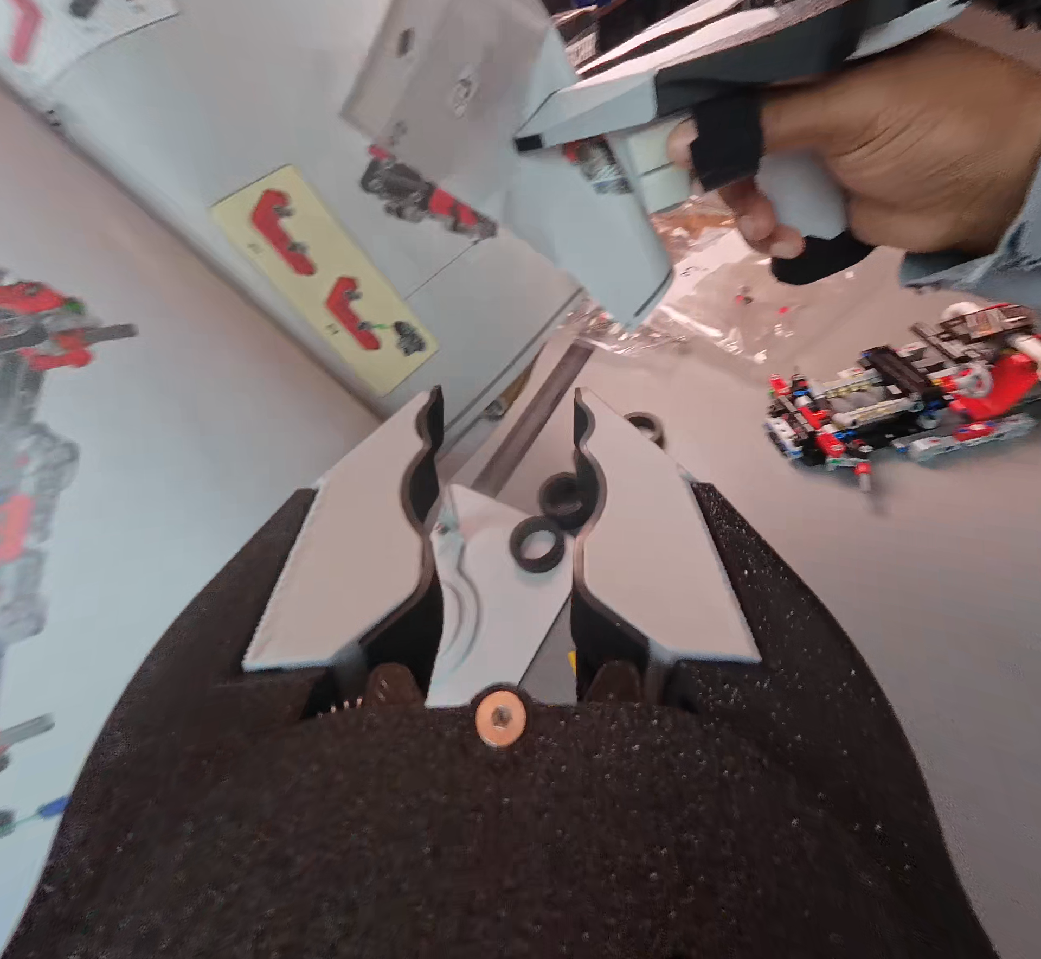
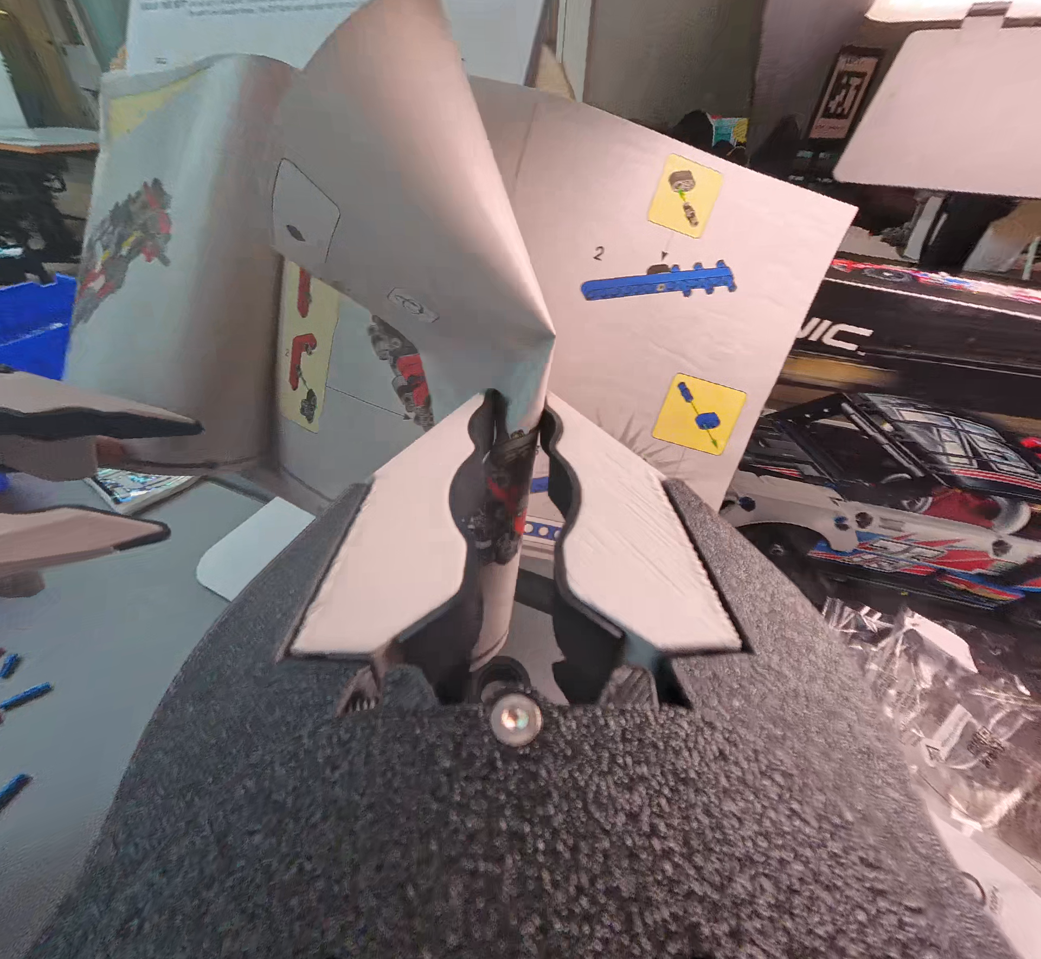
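The right claw [image 2: 515, 413] pinches a page edge of the instruction booklet [image 2: 648, 312]; the left claw [image 1: 507, 413] gapes wide over black tyres [image 1: 538, 543] on the grey tabletop [image 1: 845, 594].

The left wrist view looks steeply down, close over the grey tabletop [image 1: 788, 622], rolled sideways. The right wrist view faces forward, almost level, very near the open printed instruction booklet [image 2: 648, 340]. Both share that booklet, upper left in the left view.
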`<state>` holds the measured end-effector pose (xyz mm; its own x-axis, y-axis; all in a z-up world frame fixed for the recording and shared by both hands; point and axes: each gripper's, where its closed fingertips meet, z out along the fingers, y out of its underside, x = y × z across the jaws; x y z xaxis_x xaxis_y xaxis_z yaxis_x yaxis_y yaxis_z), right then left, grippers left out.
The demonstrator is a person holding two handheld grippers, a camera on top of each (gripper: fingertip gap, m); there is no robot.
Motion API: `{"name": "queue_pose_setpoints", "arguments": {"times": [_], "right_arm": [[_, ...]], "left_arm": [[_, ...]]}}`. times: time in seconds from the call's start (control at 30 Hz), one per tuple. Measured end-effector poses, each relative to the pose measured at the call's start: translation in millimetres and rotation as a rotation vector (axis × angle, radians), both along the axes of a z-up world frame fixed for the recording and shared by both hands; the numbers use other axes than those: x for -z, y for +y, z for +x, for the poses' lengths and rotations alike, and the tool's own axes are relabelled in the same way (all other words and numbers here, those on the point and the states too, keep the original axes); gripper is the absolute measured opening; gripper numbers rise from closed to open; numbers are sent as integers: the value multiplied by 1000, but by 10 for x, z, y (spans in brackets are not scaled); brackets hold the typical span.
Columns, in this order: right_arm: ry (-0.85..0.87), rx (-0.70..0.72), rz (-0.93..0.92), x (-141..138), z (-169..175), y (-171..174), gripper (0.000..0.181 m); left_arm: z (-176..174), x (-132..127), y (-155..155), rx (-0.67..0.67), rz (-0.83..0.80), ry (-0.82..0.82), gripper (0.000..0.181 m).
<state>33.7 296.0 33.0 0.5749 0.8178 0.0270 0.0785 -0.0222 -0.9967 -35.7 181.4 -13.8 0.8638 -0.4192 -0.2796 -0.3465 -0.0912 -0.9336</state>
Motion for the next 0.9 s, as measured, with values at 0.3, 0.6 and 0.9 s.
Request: {"name": "queue_pose_setpoints", "arguments": {"times": [0.3, 0.6, 0.9], "right_arm": [[184, 280, -185, 335, 686, 763, 26], [262, 61, -74, 180, 518, 65, 67], [135, -231, -495, 1023, -86, 329, 123]], "left_arm": [[-724, 103, 160, -242, 18, 265, 15], [-873, 105, 216, -302, 15, 201, 1], [-880, 107, 222, -314, 8, 210, 1]]}}
